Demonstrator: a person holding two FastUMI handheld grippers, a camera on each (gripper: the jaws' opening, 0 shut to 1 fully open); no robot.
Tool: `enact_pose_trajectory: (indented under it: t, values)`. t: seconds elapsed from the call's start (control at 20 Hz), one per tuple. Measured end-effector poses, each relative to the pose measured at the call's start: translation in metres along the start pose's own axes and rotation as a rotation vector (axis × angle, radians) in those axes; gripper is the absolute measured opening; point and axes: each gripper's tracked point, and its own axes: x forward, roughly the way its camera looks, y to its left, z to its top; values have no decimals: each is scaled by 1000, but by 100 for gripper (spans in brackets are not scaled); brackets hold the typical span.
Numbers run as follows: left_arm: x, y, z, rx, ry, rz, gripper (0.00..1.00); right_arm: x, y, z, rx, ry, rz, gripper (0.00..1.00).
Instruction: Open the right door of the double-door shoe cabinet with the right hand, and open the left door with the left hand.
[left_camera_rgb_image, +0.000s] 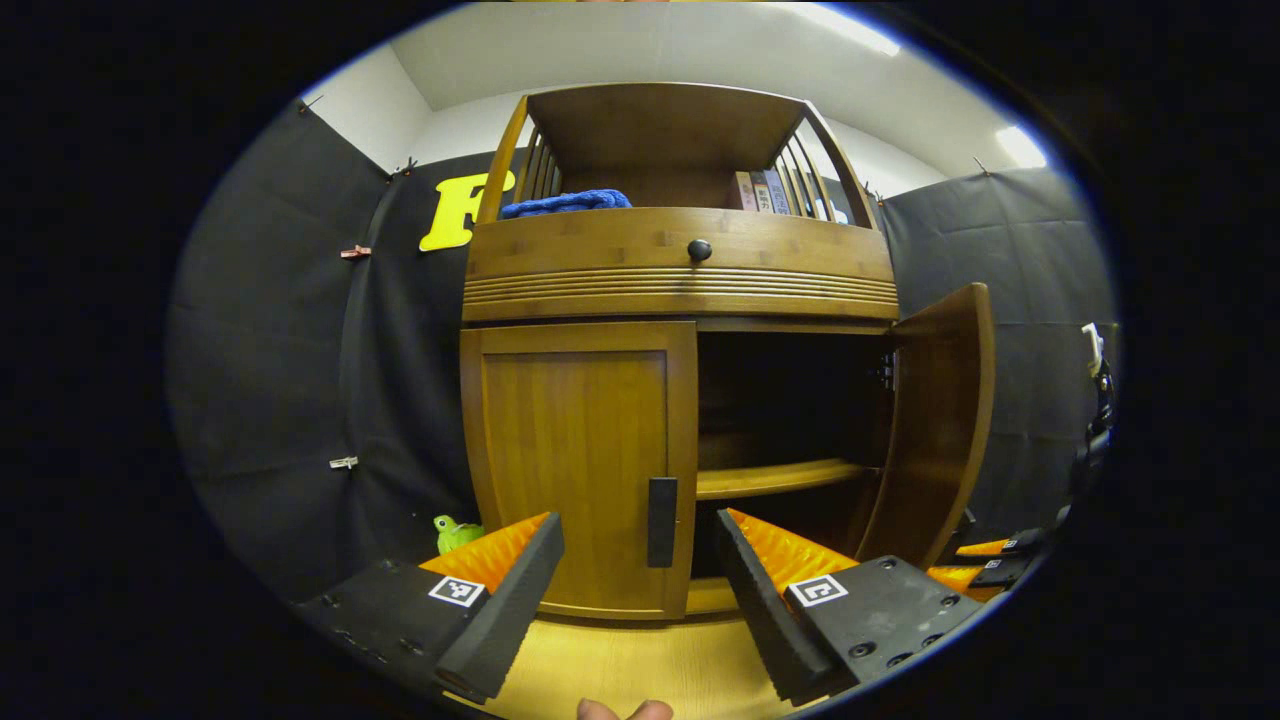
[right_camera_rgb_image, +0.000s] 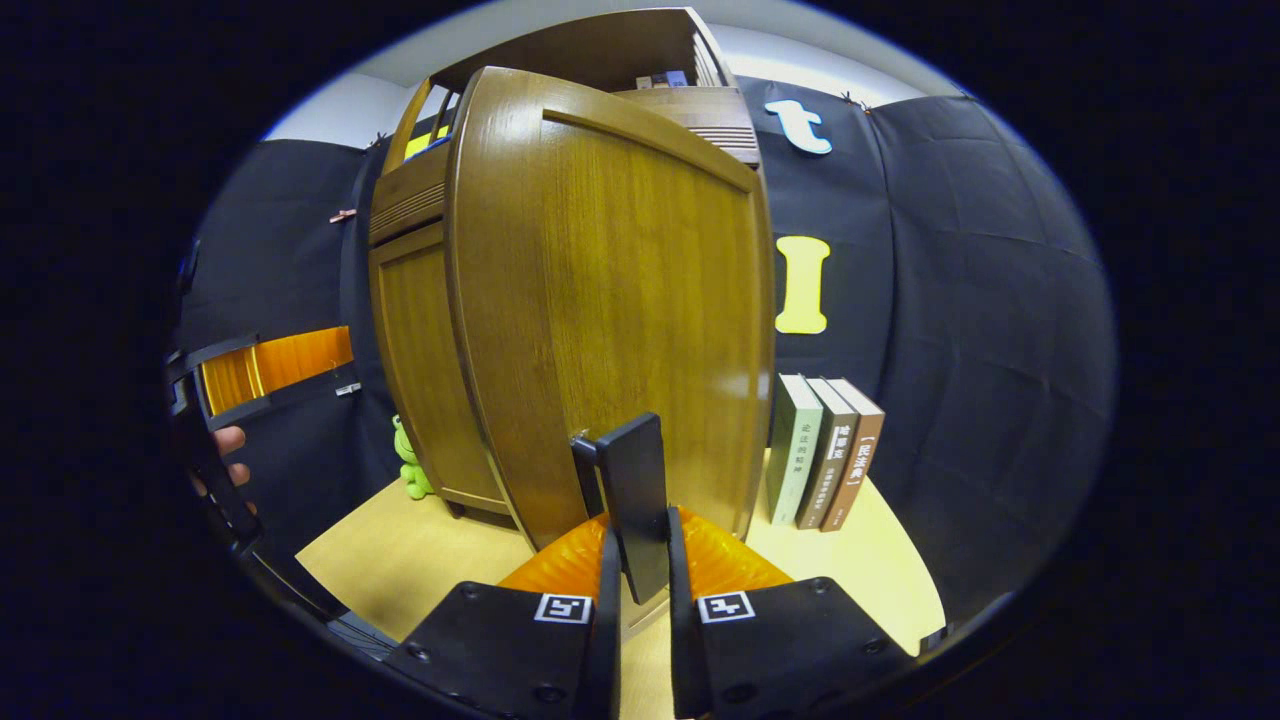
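A wooden double-door shoe cabinet (left_camera_rgb_image: 680, 270) stands on a pale table. Its left door (left_camera_rgb_image: 580, 460) is closed, with a dark upright handle (left_camera_rgb_image: 661, 521) at its inner edge. My left gripper (left_camera_rgb_image: 640, 560) is open, its fingers level with that handle and a little in front of it, touching nothing. The right door (left_camera_rgb_image: 940, 410) is swung open, showing a dark inside with a shelf (left_camera_rgb_image: 780, 478). In the right gripper view this door (right_camera_rgb_image: 610, 300) is close up, and my right gripper (right_camera_rgb_image: 640, 575) is shut on its dark handle (right_camera_rgb_image: 632, 500).
Three books (right_camera_rgb_image: 825, 450) stand on the table right of the cabinet. A green toy (left_camera_rgb_image: 455, 532) sits by the cabinet's left foot. A drawer with a round knob (left_camera_rgb_image: 699, 250) lies above the doors; a blue cloth (left_camera_rgb_image: 565, 203) and books rest on top.
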Motion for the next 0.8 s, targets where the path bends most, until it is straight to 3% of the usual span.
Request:
enact_pose_trajectory:
  t: [0.4, 0.6, 0.8]
  values:
    - [9, -23, 0, -4, 3, -34, 95, -23, -64, 7, -3, -26, -108, 23]
    - [15, -31, 0, 0, 2, -47, 95, -32, -107, 7, 44, -41, -180, 18]
    - [29, -35, -3, 5, -8, -63, 95, -35, -119, 6, 105, -38, -165, 18]
